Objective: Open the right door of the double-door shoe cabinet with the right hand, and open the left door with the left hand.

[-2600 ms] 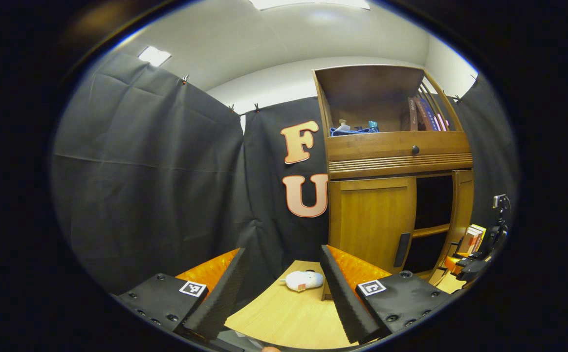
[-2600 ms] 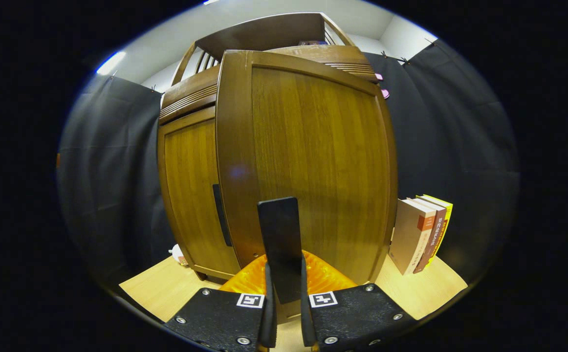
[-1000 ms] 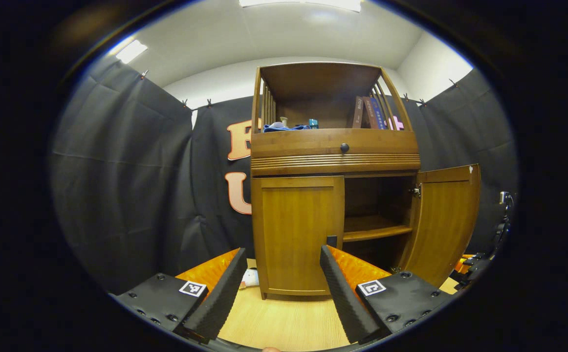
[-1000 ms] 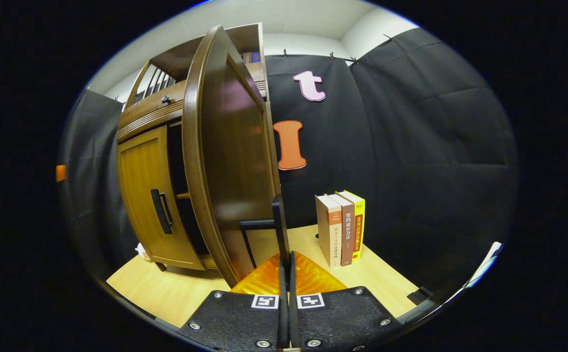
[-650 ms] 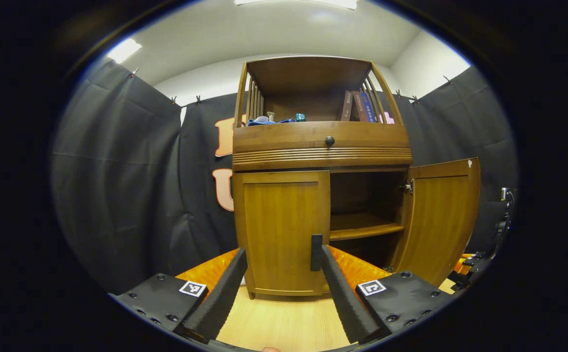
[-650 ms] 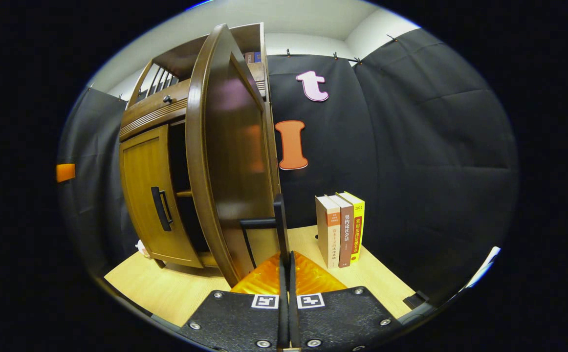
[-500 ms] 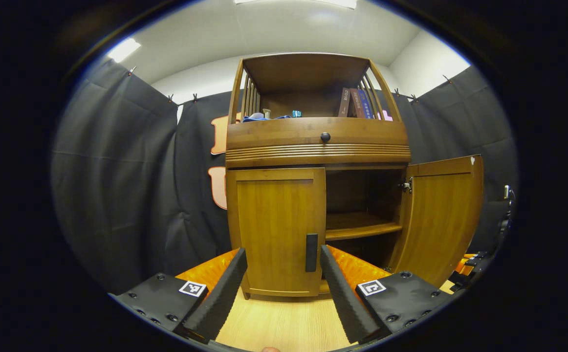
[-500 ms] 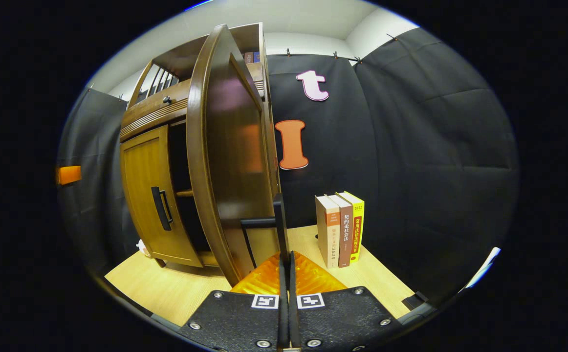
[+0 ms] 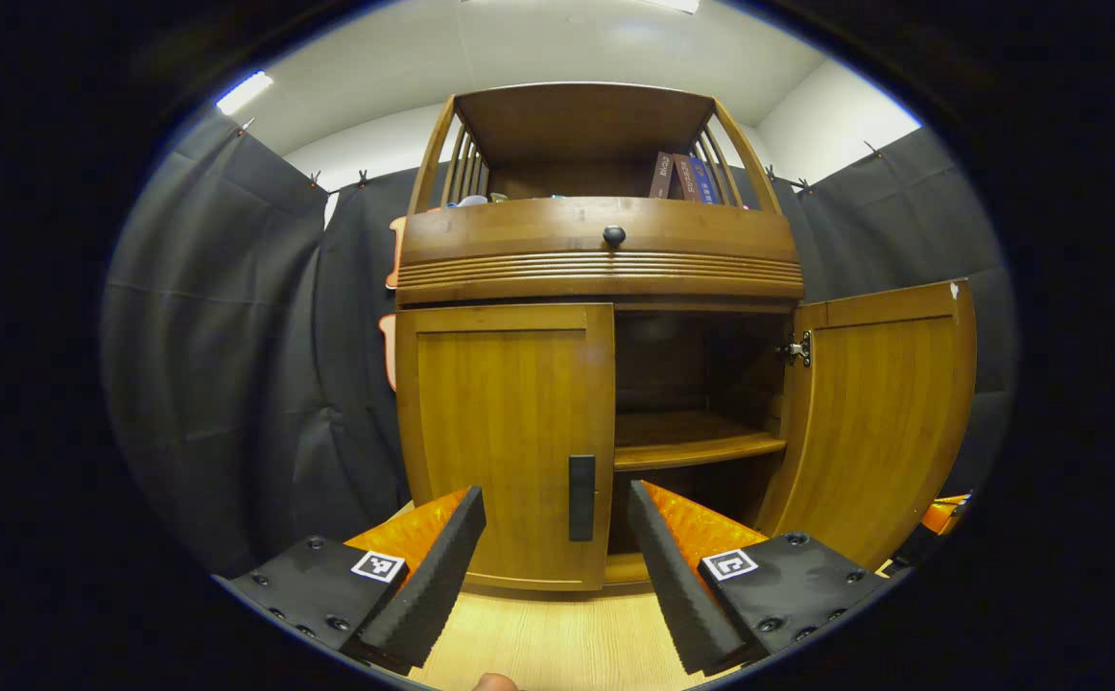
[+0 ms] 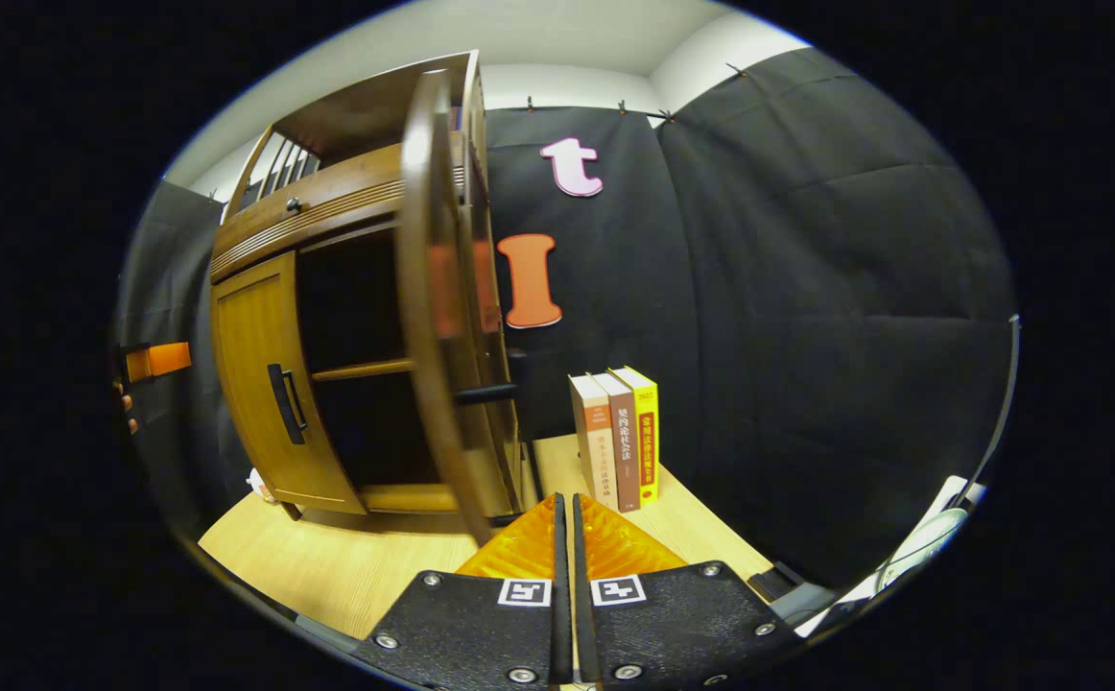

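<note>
The wooden shoe cabinet (image 9: 596,259) stands right in front of me in the left gripper view. Its left door (image 9: 505,422) is closed, with a black handle (image 9: 581,497) at its right edge. My left gripper (image 9: 556,494) is open just short of that door, the handle level with the gap between its fingertips. The right door (image 9: 889,413) stands wide open, showing a shelf (image 9: 692,446). In the right gripper view that door (image 10: 433,317) is edge-on, its handle (image 10: 486,393) free. My right gripper (image 10: 565,509) is shut and empty, below and right of the handle.
Three books (image 10: 620,437) stand upright on the light wooden table (image 10: 327,566) right of the cabinet. More books (image 9: 677,178) stand on the top shelf above a drawer knob (image 9: 614,234). The left gripper (image 10: 159,360) and a hand (image 10: 124,403) show far left.
My left gripper has swung round and come close to the left door. My right gripper pulled the right door wide open, then let go of its handle and drew back.
</note>
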